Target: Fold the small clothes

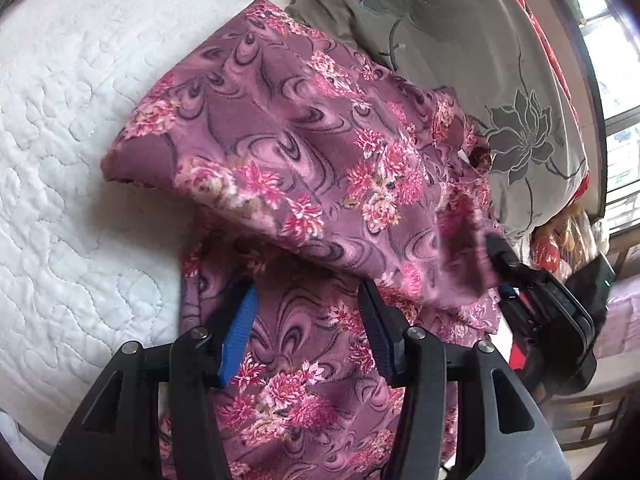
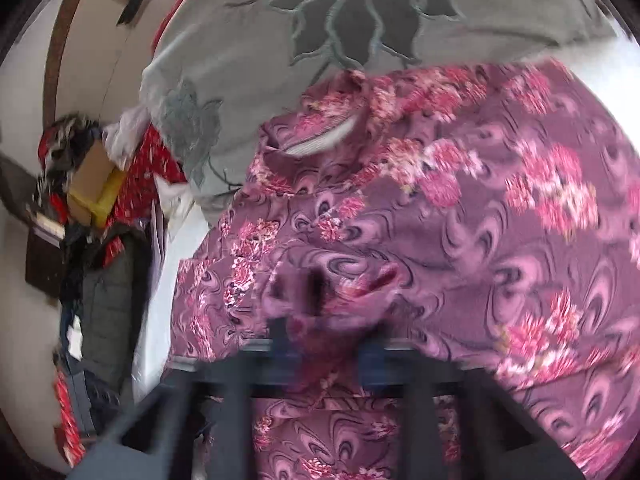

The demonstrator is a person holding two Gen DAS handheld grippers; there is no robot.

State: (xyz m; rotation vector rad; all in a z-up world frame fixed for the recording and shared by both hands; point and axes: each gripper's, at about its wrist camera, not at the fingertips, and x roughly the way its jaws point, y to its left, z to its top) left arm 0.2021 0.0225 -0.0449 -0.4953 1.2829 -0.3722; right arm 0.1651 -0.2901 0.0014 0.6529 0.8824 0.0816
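A purple garment with pink flowers (image 1: 288, 148) lies on a white quilted bed cover (image 1: 60, 160), one part folded over the rest. My left gripper (image 1: 308, 312) is open just above its lower part, with nothing between the blue pads (image 1: 240, 328). My right gripper (image 1: 500, 264) shows at the right in the left wrist view, shut on the garment's edge. In the right wrist view the right gripper (image 2: 324, 320) is blurred and pinches a bunch of the garment (image 2: 460, 220); the collar (image 2: 320, 140) lies beyond it.
A grey pillow with a dark flower pattern (image 1: 500, 92) lies beside the garment, and shows in the right wrist view (image 2: 320, 40). Red fabric, boxes and clutter (image 2: 92, 184) stand past the bed's edge. A window (image 1: 616, 80) is at the far right.
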